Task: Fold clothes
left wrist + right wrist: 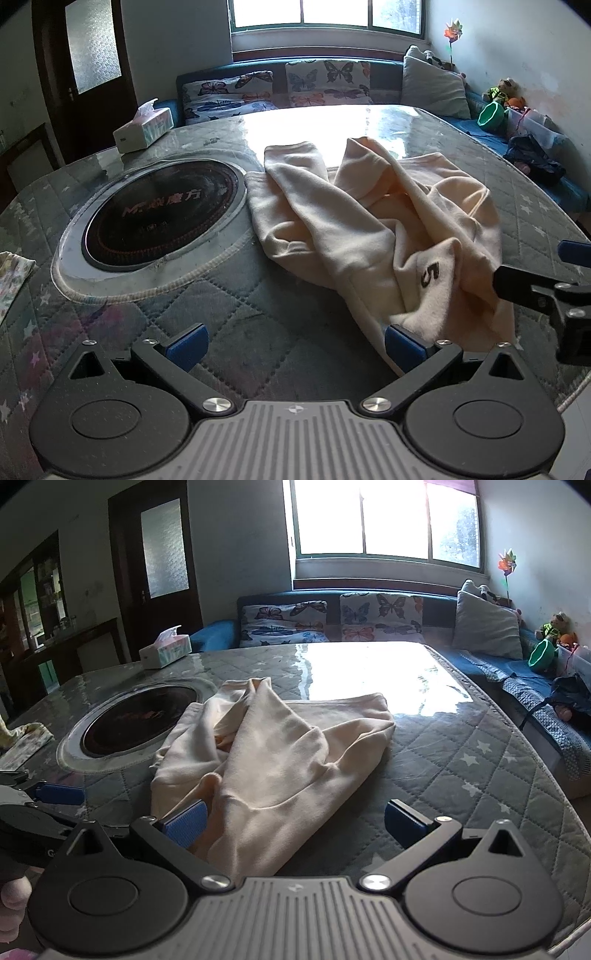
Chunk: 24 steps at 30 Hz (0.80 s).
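A cream garment [373,229] with a black "5" printed on it lies crumpled on the quilted table cover; it also shows in the right wrist view [273,753]. My left gripper [295,345] is open, low over the table, with its right pad at the garment's near edge. My right gripper [295,825] is open, with the garment's near corner lying between its jaws, against the left pad. The right gripper [546,291] also shows at the right edge of the left wrist view, by the garment's right side.
A round black induction hob [162,214] is set in the table to the left of the garment. A tissue box [144,129] stands at the far left. A patterned cloth [11,273] lies at the left edge. A sofa with cushions [325,81] runs behind the table.
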{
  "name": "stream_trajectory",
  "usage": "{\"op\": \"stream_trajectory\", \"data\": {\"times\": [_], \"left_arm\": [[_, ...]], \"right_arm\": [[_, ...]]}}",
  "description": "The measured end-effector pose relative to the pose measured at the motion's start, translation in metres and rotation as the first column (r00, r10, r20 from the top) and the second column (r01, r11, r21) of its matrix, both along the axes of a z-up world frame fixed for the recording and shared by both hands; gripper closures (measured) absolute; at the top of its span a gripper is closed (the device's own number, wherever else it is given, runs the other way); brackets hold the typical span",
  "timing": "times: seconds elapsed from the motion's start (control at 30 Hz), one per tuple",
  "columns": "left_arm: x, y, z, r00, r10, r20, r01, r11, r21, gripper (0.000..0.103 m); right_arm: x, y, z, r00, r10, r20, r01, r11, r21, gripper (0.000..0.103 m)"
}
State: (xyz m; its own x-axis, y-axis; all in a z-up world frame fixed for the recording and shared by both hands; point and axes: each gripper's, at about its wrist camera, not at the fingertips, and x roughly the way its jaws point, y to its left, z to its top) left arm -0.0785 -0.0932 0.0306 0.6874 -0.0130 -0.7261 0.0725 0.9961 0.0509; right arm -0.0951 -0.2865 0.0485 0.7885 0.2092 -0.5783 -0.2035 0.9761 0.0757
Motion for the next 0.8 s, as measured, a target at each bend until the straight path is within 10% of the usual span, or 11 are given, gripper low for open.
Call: {"op": "stream_trajectory", "data": {"times": [0.8], "left_arm": [[-0.0026, -0.0024, 0.0059, 1.0, -0.013, 0.003, 0.013, 1.0, 0.001, 0.0]], "right_arm": [[-0.0022, 0.0088, 0.0049, 0.999, 0.037, -0.001, -0.037, 0.999, 0.001, 0.0]]}}
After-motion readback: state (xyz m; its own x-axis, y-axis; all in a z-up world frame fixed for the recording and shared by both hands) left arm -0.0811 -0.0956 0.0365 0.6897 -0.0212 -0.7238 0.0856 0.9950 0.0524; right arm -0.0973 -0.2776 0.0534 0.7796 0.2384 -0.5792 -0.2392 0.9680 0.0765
